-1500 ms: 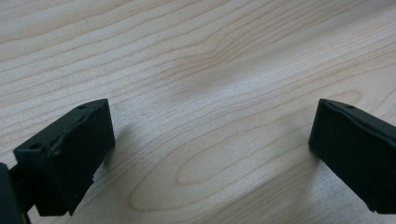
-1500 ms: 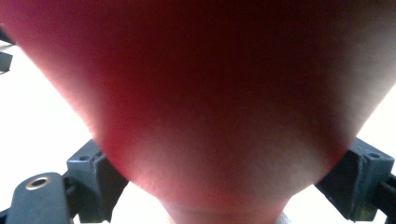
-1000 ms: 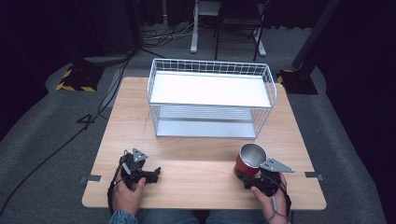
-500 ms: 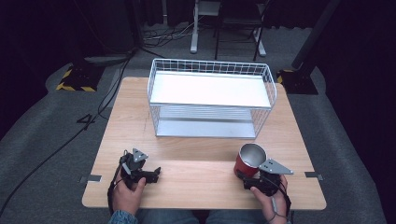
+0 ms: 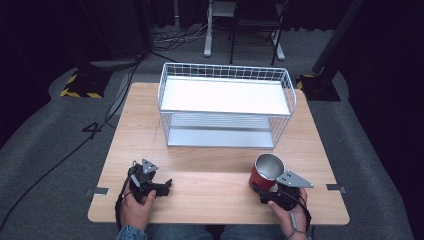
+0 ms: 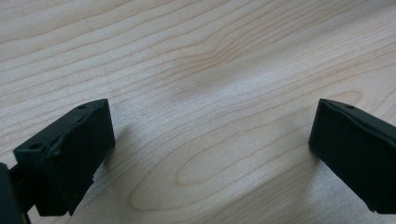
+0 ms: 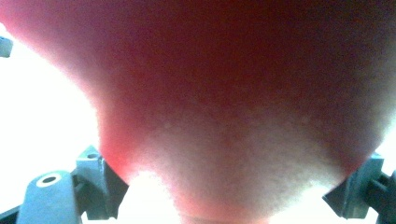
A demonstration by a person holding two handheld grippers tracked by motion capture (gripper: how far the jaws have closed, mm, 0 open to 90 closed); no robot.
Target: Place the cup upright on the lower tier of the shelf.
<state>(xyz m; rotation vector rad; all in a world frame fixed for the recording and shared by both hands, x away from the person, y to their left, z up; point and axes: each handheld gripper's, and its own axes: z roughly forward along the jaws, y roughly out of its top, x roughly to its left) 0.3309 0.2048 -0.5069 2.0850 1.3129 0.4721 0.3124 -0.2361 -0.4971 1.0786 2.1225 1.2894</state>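
A: What is changing between the earlier pictures and this one?

B: Very little. The right hand-held gripper is staying at the near right of the worktop with the red cup between its jaws, and the cup is sitting in the same spot as a second ago. The left hand-held gripper is resting at the near left exactly as before.

A: So the right one is clamped?

B: It is looking that way: in the right gripper view the red wall is pressing right up to the camera, with a jaw on each side, so I am judging it to be closed on the cup. No lift is showing yet, which suggests the grasp is only just settling.

A: And the left?

B: Its jaws are standing wide apart over bare wood, holding nothing.

A: Anything in the way?

B: The white wire rack is standing at the far middle, well apart from the cup. Its raised wire rim is what a carried cup would be clearing if headed for the upper shelf.
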